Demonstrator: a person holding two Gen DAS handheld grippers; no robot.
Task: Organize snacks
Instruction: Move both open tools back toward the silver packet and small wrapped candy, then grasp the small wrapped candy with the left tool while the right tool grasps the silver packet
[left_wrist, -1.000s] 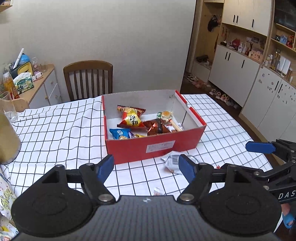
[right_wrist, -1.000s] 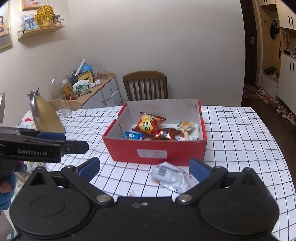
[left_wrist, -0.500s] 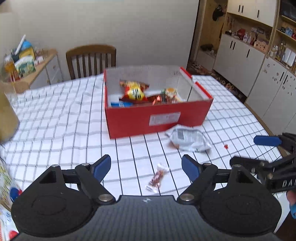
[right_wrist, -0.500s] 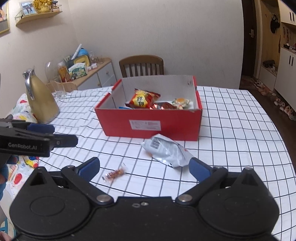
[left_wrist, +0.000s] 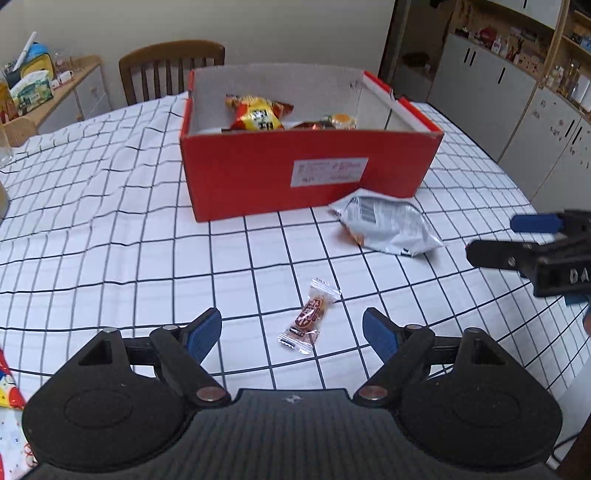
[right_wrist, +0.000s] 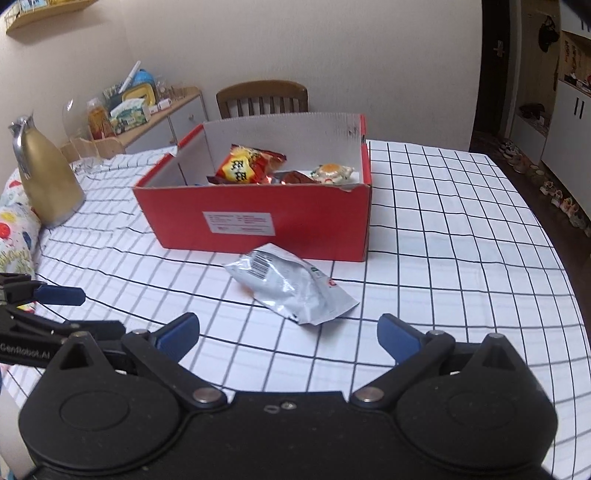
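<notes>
A red cardboard box (left_wrist: 258, 173) (right_wrist: 314, 218) holds several snack packs on the checked tablecloth. A silver snack bag (left_wrist: 388, 225) (right_wrist: 291, 291) lies in front of its right corner. A small wrapped candy (left_wrist: 308, 315) lies on the cloth nearer me. My left gripper (left_wrist: 291, 334) is open and empty, low over the cloth with the candy between its fingertips. My right gripper (right_wrist: 288, 338) is open and empty, just short of the silver bag. It also shows at the right edge of the left wrist view (left_wrist: 532, 240).
A gold jug (right_wrist: 44, 177) stands at the table's left. A wooden chair (right_wrist: 262, 98) is behind the box. A sideboard with clutter (right_wrist: 140, 110) is at the back left, cabinets (left_wrist: 517, 92) at the right. The table edge curves close on the right.
Both grippers have dropped lower and moved forward. The candy now lies between the left fingertips and the silver bag is closer to the right gripper. Both stay open.
</notes>
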